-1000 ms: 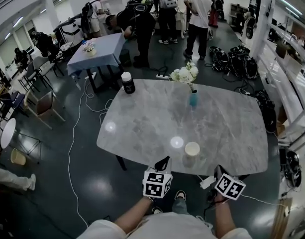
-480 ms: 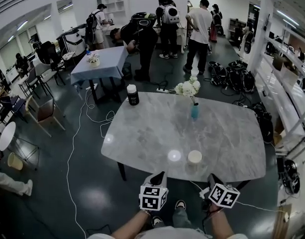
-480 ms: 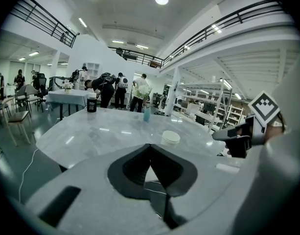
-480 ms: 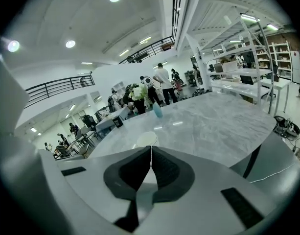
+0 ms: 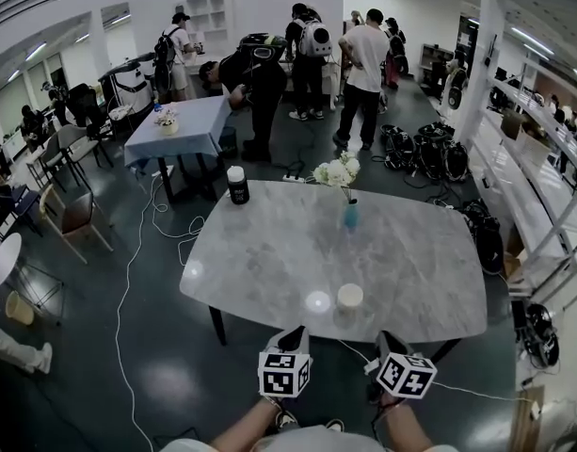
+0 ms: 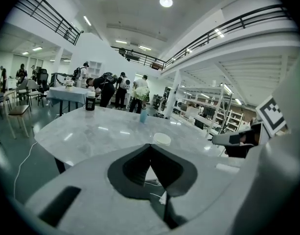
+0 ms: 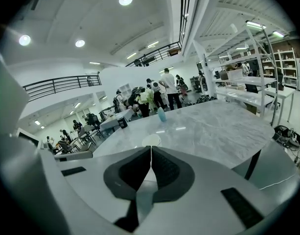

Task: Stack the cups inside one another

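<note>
One cream cup (image 5: 349,297) stands near the front edge of the grey marble table (image 5: 269,252); whether other cups sit inside it I cannot tell. It also shows in the left gripper view as a pale cup (image 6: 162,138) beyond the jaws, and in the right gripper view as the same cup (image 7: 151,140). My left gripper (image 5: 295,332) hovers at the table's front edge, left of the cup, shut and empty. My right gripper (image 5: 382,339) is level with it, to the cup's right, also shut and empty. Neither touches the cup.
A blue vase with white flowers (image 5: 349,215) stands mid-table at the back. A dark canister with a white lid (image 5: 236,185) sits at the far left corner. Behind are a blue-clothed table (image 5: 175,125), chairs, several people, bags and floor cables (image 5: 137,252).
The view has drawn back from the table. Both grippers sit a little lower in the picture and closer together, jaws still shut. The cup has not moved on the table.
</note>
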A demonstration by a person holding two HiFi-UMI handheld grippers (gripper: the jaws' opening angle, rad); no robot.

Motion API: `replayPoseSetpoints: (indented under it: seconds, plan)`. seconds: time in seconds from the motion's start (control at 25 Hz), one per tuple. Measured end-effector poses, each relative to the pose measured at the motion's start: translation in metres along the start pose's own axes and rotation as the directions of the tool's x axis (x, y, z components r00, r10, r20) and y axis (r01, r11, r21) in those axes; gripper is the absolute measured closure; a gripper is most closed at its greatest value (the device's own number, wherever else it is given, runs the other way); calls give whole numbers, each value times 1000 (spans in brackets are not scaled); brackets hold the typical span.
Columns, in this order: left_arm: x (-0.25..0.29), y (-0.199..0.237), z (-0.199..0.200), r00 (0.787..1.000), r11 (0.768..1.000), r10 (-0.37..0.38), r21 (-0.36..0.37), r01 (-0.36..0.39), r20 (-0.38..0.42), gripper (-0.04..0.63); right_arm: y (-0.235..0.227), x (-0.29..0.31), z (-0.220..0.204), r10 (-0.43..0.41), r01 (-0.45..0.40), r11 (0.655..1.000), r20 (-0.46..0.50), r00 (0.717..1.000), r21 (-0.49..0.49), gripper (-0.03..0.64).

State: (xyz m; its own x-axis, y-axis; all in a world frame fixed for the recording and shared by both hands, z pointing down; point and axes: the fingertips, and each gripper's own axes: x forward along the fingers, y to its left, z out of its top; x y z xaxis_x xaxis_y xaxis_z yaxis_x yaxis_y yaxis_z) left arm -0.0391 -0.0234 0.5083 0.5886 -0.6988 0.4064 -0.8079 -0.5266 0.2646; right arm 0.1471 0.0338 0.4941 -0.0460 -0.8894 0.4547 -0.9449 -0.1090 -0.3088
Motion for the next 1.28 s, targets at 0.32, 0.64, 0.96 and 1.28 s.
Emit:
replayPoseSetpoints:
  seconds: [0.32,0.64,0.96,1.28]
  plan:
    - [-7,-35,-1,999,999,36,13,-37,15,586,-4,-15,-3,64,-63,997,6,998,-48,604]
    - [-8,-63,-7,999,998,54,12,-54,6,586,1,-20,-2,113,-113,990,-7,994,-90,604]
    - [-7,-69,-7,999,999,45,19,-45,7,586,3,-22,-6,120,-122,984,-28,992,-131,609]
    - [-4,-66,-3,999,999,44,16,-44,14,586,4,-19,-5,114,-118,983,-36,993,-141,609]
